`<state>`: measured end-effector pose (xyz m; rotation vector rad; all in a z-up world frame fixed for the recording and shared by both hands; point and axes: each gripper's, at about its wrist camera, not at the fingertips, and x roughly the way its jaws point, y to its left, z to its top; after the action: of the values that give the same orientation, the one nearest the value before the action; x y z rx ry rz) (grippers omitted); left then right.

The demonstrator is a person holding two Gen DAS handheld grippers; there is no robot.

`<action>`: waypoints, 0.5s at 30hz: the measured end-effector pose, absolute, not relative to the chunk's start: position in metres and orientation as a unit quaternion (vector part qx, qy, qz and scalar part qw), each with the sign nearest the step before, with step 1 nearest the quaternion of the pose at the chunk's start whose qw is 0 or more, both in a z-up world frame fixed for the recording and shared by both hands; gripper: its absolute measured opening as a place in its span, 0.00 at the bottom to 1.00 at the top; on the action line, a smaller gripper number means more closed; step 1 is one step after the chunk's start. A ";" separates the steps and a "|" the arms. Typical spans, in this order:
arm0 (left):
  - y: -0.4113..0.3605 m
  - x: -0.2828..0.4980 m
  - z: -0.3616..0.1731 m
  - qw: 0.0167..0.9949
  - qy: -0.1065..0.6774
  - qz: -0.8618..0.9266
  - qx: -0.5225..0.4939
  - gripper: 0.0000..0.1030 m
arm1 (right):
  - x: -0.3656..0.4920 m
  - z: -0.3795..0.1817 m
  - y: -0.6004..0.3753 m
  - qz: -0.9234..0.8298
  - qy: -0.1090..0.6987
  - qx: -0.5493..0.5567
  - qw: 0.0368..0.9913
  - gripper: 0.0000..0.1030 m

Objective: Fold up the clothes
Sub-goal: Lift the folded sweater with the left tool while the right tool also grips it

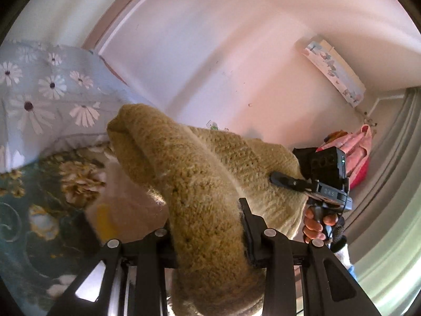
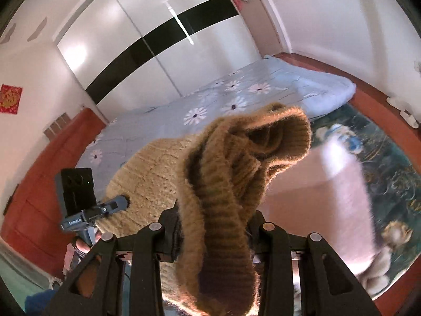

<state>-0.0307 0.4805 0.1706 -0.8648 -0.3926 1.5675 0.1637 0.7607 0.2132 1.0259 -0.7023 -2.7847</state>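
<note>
Above the bed, both tongs hold one tan knitted sweater (image 1: 200,173) aloft. Left tongs (image 1: 210,226) clamped on a thick bunched roll of knit at 6 o'clock in their view; right tongs (image 2: 215,226) clamped on the ribbed, darker edge (image 2: 218,184), likely collar or hem. Each view shows the other tool pressed into the fabric: right at 3 o'clock (image 1: 286,180), left at 9 o'clock (image 2: 115,205). Judged handling: soft, bulky, fuzzy, droops and stretches under its own weight, not slippery; firmest hold at ribbed edges or shoulder seams. Bed below carries a pale blue daisy quilt (image 2: 236,97), a dark floral cover (image 1: 39,210) and a pink cloth (image 2: 329,189). White wardrobe (image 2: 136,47) with black band at 11 o'clock.
</note>
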 end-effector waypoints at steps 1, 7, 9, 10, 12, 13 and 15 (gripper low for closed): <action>0.488 -0.030 0.162 0.607 -0.171 0.679 -0.375 0.34 | 0.163 0.209 0.773 -0.913 -0.233 0.332 0.049 0.37; 0.498 -0.025 0.133 0.593 -0.163 0.689 -0.383 0.35 | 0.145 0.133 0.831 -0.895 -0.296 0.328 0.054 0.38; 0.499 -0.024 0.125 0.589 -0.160 0.692 -0.385 0.35 | 0.137 0.103 0.839 -0.885 -0.317 0.339 0.044 0.40; 0.500 -0.024 0.120 0.587 -0.159 0.693 -0.386 0.36 | 0.136 0.087 0.845 -0.878 -0.337 0.335 0.051 0.41; 0.501 -0.022 0.112 0.583 -0.156 0.696 -0.388 0.36 | 0.138 0.081 0.851 -0.880 -0.345 0.319 0.066 0.42; 0.502 -0.022 0.108 0.581 -0.155 0.698 -0.389 0.36 | 0.139 0.079 0.853 -0.882 -0.347 0.311 0.073 0.42; 0.504 -0.020 0.100 0.577 -0.152 0.700 -0.392 0.37 | 0.141 0.078 0.855 -0.884 -0.348 0.303 0.077 0.42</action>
<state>-0.0204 0.5038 0.0996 -0.9166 -0.3567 1.6388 0.1408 0.8549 0.0776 0.9080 -1.0431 -2.6472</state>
